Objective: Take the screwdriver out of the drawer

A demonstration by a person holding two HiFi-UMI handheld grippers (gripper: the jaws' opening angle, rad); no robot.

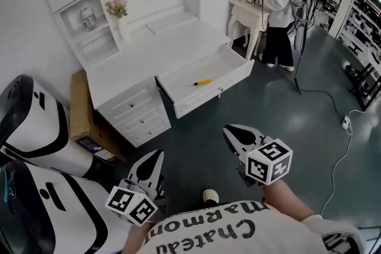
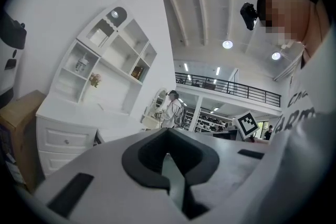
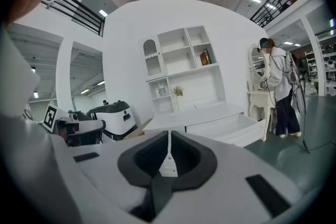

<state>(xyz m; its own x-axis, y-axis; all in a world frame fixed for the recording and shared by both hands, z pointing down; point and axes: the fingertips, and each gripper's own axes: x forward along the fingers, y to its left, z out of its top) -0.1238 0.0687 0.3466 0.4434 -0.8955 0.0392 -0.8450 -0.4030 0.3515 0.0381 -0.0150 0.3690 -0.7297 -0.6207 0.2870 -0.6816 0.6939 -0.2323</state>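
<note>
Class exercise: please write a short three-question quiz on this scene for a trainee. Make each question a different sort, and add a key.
1. Short answer: where does the screwdriver lie?
2. True or false: the right hand-held gripper already grips the screwdriver.
3. Multiple choice: the jaws of the left hand-held gripper are A) wide apart, B) together with nothing between them, C) closed on a drawer knob.

Key
1. In the open drawer of the white desk.
2. False: its jaws are together and empty, well short of the drawer.
3. B
</note>
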